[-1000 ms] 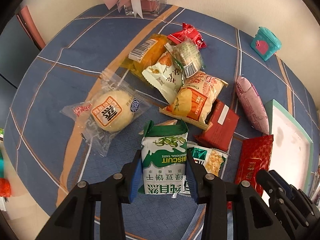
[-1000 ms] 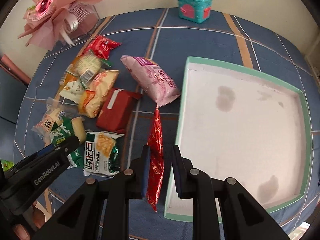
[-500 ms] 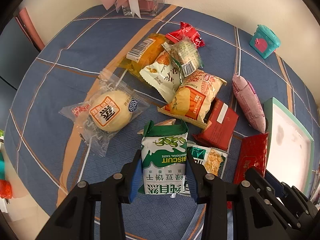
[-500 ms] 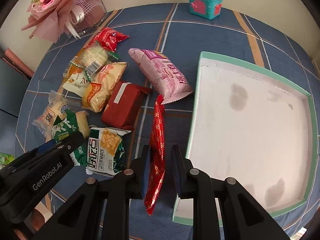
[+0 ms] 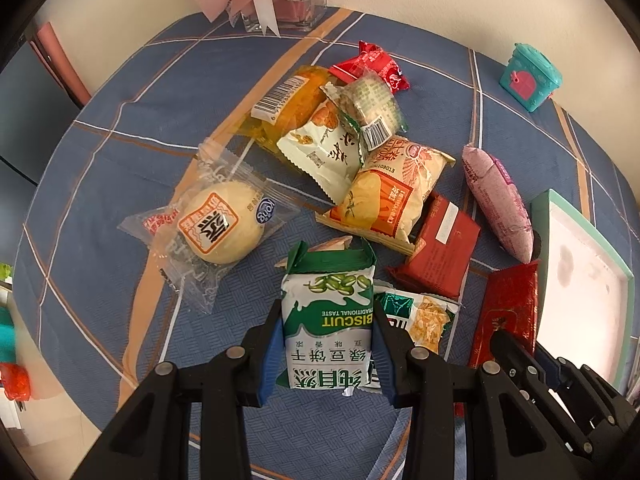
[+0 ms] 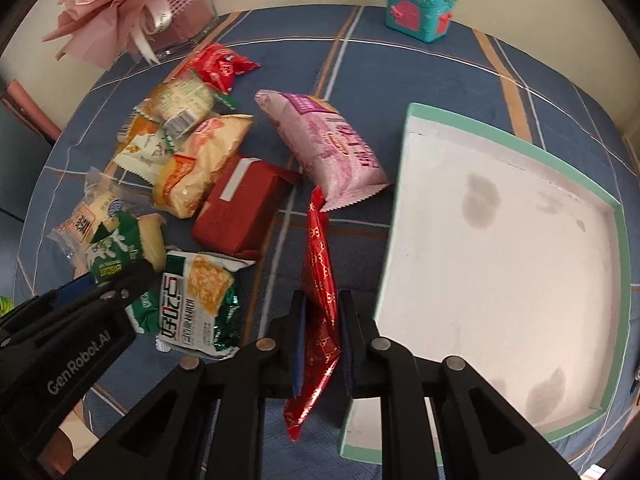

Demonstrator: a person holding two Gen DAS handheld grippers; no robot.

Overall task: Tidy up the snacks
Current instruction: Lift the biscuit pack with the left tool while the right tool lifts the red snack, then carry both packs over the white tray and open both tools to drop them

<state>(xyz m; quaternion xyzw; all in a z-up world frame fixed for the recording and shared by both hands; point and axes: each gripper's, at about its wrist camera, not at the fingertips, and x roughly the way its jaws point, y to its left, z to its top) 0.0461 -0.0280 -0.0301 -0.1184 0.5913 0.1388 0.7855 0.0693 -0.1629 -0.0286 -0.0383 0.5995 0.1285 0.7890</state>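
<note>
While both point steeply down, L gripper (image 5: 327, 342) clamps biscuit pack (image 5: 328, 320), R gripper (image 6: 322, 332) red pouch (image 6: 320, 280).

a green-and-white biscuit pack (image 5: 328, 332) stands upright, pinched at its sides. a thin red foil packet (image 6: 320, 300) hangs edge-on just beside the empty mint-rimmed tray (image 6: 568, 152). other wrapped snacks (image 5: 384, 204) lie heaped on the blue worktop (image 5: 120, 160).

Blue plaid cloth (image 6: 400, 80) — red/gold packet (image 6: 320, 280)
</note>
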